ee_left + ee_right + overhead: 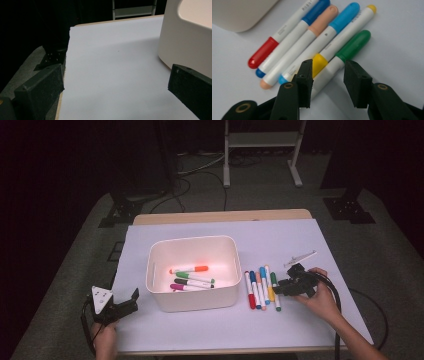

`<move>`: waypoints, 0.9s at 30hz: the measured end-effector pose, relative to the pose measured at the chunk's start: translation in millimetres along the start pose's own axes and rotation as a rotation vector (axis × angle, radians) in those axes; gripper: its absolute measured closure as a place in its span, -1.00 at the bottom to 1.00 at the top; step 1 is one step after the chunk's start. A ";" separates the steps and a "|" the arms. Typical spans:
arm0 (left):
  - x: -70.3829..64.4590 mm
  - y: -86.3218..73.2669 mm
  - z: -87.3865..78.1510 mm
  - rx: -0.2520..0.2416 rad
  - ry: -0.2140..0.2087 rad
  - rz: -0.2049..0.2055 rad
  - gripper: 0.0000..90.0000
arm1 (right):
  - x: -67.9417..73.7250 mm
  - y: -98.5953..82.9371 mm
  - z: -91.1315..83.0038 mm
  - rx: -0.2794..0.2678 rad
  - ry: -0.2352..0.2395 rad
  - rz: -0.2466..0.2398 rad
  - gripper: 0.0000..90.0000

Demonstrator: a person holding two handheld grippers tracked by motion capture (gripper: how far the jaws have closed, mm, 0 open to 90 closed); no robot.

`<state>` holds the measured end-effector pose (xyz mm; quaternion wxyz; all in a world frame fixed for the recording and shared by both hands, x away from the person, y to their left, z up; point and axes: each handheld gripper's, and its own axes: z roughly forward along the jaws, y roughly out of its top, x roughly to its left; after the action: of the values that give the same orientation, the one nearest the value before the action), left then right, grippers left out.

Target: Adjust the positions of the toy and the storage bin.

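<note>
Sorting markers into bin, judging by layout. Right gripper point(328, 72) jaws part open, straddling green marker point(344, 53) at right end of the row, empty. Next: lower, close. White bin point(192, 300) left of row. Left gripper point(122, 307) wide open, idle.

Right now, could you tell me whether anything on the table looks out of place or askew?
Mostly tidy. The odd one is a thin white stick-like object lying alone and slanted beyond the right gripper, away from the neat row of six markers. The markers in the white plastic bin lie at loose angles. Nothing looks spilled or damaged.
</note>
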<state>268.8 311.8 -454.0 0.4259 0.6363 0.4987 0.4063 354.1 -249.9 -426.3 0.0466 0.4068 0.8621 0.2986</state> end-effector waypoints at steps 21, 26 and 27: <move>-0.5 -0.2 0.0 -0.005 -0.001 0.001 -1.00 | -11.5 -19.3 -3.1 0.024 -0.164 0.023 0.44; -0.3 -0.2 -0.4 -0.006 0.000 0.000 -1.00 | -11.7 -21.2 -4.2 0.022 -0.192 0.012 0.55; -0.3 -0.2 -0.4 -0.006 -0.001 0.000 -1.00 | -11.7 -21.5 -4.3 0.022 -0.195 0.010 0.57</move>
<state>268.3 311.6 -454.2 0.4280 0.6351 0.4974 0.4074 346.0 -271.1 -436.6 0.1244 0.4387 0.8545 0.2486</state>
